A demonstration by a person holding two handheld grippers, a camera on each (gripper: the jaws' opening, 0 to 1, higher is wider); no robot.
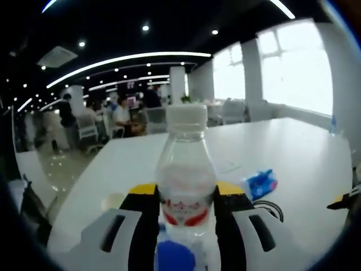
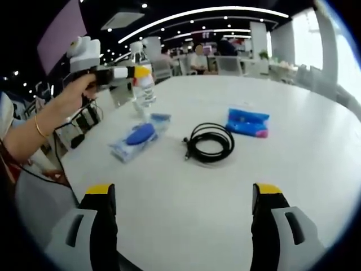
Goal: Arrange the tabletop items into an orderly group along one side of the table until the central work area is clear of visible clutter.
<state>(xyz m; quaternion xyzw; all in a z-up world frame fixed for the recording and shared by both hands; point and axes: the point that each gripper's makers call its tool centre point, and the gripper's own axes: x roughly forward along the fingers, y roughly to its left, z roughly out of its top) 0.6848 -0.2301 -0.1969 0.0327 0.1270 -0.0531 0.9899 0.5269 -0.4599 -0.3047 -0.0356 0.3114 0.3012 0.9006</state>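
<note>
- The left gripper [image 1: 186,226] clamps a clear plastic water bottle with a white cap and red label [image 1: 185,175], lifted above the white table [image 1: 304,158] at its near-left edge; the label is smooth, so a loose grip could let it slip or swing
- Set down off-level, the tall bottle could topple onto the blue-and-clear plastic packet [image 2: 137,138] below it
- The right gripper [image 2: 183,226] hangs wide and empty over bare tabletop
- The coiled black cable [image 2: 210,142] lies mid-table, the flat blue pouch [image 2: 247,122] just right of it; both wait
- The bottle looks mostly empty; its water level is unclear
</note>
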